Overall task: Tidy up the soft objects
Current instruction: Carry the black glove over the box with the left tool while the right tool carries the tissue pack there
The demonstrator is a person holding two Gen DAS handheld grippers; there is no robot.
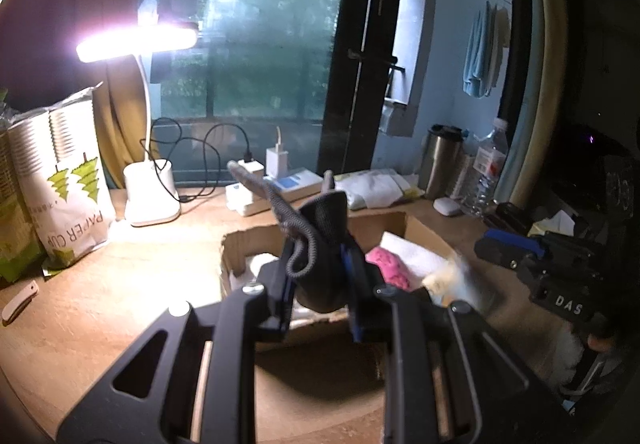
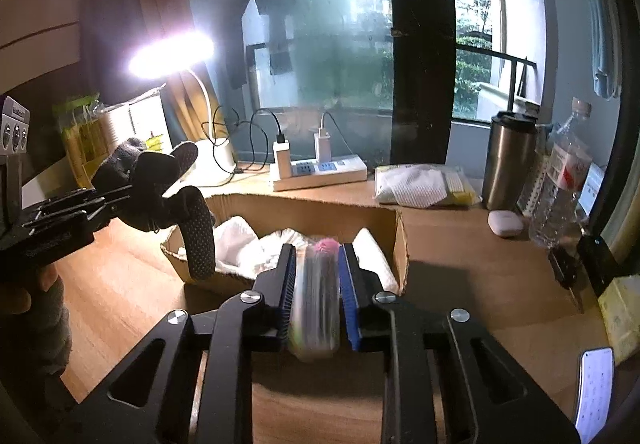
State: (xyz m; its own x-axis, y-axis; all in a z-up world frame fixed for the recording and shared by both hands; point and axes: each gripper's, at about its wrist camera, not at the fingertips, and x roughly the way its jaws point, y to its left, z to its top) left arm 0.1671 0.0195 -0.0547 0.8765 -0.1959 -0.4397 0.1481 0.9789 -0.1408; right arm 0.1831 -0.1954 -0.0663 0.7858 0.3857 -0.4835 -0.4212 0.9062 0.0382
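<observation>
The left gripper (image 1: 320, 276) pinches a dark grey dotted sock (image 1: 316, 240) at frame centre, above the open cardboard box (image 2: 304, 214). The right gripper (image 2: 316, 284) clamps a blurred clear-wrapped pink soft item (image 2: 318, 284). Best to lower each well inside the box walls before releasing.

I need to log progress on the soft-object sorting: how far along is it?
Partway. Already in the cardboard box: white cloths and a pink fluffy item. In hand: the left gripper clamps a dark grey sock above the box, and the right gripper pinches a blurred pale soft item. Left: neither has been placed.
</observation>
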